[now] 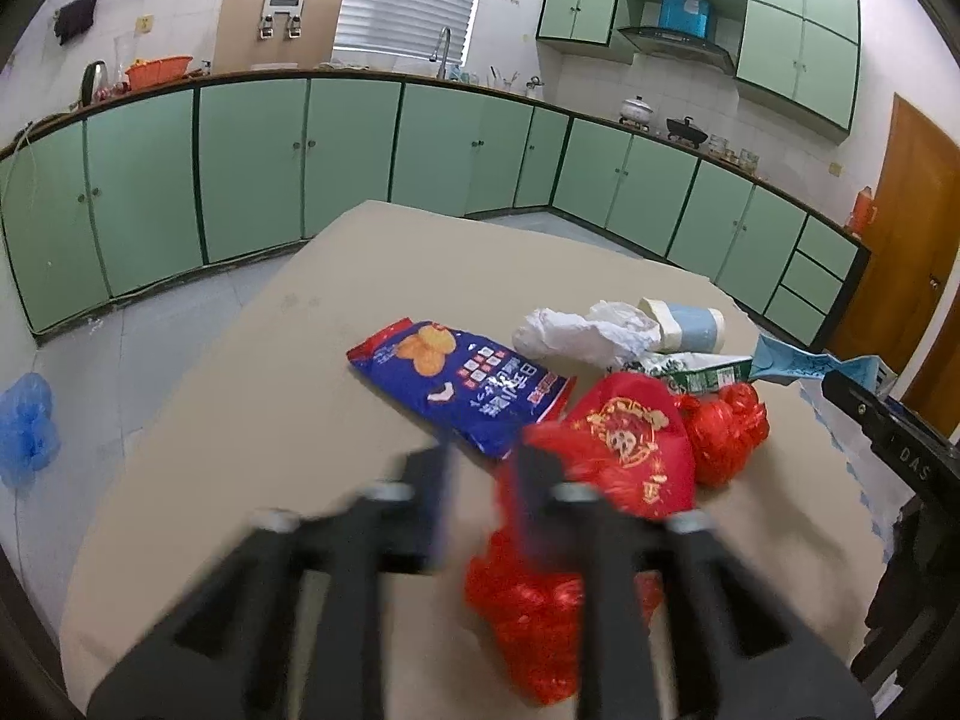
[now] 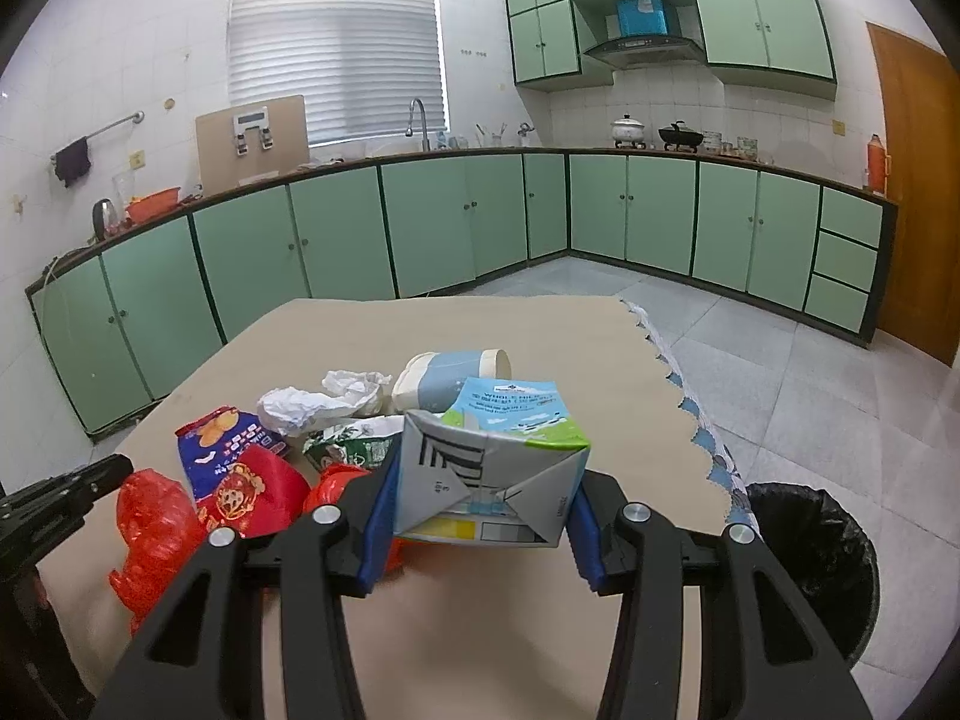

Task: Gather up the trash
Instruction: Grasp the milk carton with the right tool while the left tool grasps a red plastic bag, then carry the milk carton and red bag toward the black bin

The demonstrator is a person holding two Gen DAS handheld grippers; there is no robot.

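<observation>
My right gripper (image 2: 480, 516) is shut on a blue, white and green milk carton (image 2: 498, 456), held off the tan table (image 2: 540, 336); the carton also shows at the right in the left wrist view (image 1: 798, 363). My left gripper (image 1: 486, 468), blurred, stands open low over the table with bare table between its fingers. Its right finger overlaps a crumpled red plastic bag (image 1: 528, 612). Just beyond lie a blue snack bag (image 1: 462, 384), a red packet with gold print (image 1: 630, 438), white crumpled paper (image 1: 576, 330), a tipped paper cup (image 1: 690, 324) and a green wrapper (image 1: 702, 375).
A black-lined bin (image 2: 822, 564) stands on the floor by the table's right edge. A second red bag (image 1: 726, 426) lies near the carton. A blue plastic bag (image 1: 27, 426) sits on the floor at the left. Green cabinets line the walls beyond the table.
</observation>
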